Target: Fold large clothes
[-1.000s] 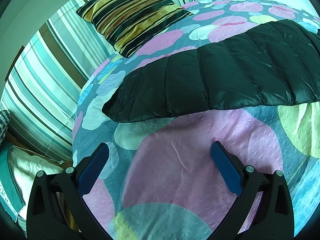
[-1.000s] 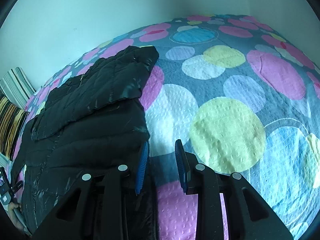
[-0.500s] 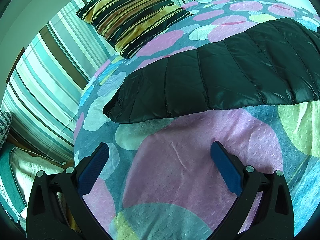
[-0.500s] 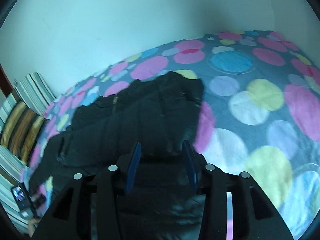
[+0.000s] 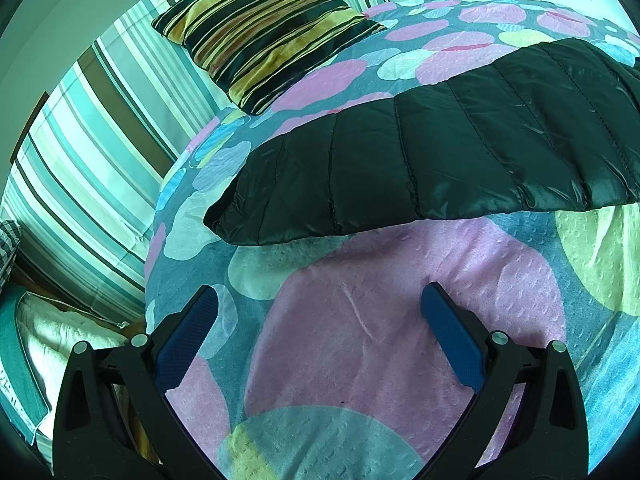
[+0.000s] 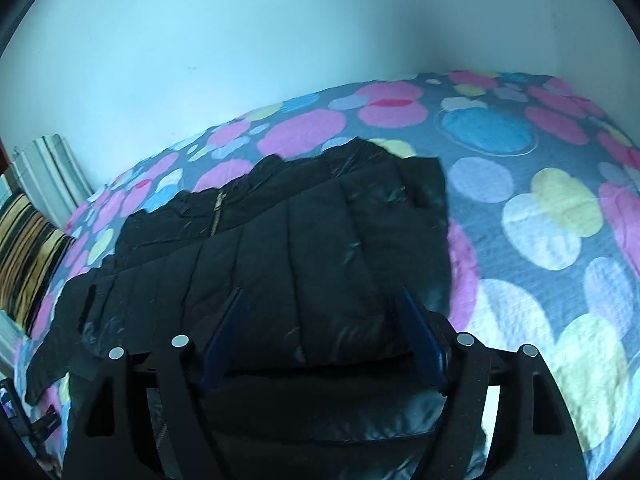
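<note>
A black quilted puffer jacket [image 6: 304,240] lies on the bed, one side folded over across its body; a zip shows near its far edge. My right gripper [image 6: 320,304] hovers over the folded layer with its jaws opening, and the pads press on nothing. In the left wrist view a quilted sleeve of the jacket [image 5: 420,152] stretches across the bed. My left gripper [image 5: 318,304] stands wide open over the bedspread, short of the sleeve, with nothing between its fingers.
A bedspread [image 5: 384,332] with coloured circles covers the bed. A striped cushion [image 5: 260,28] lies at the head, against a striped cover [image 5: 80,152]. Pale walls [image 6: 240,40] border the bed. The bed's edge drops off at the left of the left wrist view.
My right gripper has opened, letting go of the jacket edge it carried across and leaving that side folded over the body. The left gripper has not moved.
</note>
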The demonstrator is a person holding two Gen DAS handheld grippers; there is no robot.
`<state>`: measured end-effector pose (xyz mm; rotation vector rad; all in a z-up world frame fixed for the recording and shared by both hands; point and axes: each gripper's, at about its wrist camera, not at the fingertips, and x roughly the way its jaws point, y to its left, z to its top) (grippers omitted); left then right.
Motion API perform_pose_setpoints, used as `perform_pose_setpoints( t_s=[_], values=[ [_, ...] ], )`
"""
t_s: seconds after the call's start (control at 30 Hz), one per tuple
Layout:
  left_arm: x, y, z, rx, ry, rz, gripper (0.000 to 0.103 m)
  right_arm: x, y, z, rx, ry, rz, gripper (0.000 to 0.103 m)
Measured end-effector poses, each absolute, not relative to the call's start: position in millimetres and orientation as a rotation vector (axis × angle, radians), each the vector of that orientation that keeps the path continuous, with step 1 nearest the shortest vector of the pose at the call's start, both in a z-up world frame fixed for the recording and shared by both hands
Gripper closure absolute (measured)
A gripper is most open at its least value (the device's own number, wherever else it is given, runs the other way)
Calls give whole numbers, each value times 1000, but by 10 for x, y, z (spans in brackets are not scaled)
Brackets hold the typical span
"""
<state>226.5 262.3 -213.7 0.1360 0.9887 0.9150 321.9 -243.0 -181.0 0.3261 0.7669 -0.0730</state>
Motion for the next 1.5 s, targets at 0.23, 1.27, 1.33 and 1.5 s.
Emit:
perform_pose_setpoints(
  t_s=[0.23,1.27,1.33,1.5],
  values=[
    [2261,2633,-2127,123,989,909,2,3308,-2439,-1973,218,845,-218,25],
    [2007,4208,-1976,-697,798,548,25,3370,-2533,-2289,239,914,-281,10],
    [2053,4265,-1988,-705,797,546,27,3368,-2529,-2290,239,914,-282,10],
    [2103,4342,-1977,-698,793,587,51,3368,-2522,-2288,240,911,-284,10]
  ],
)
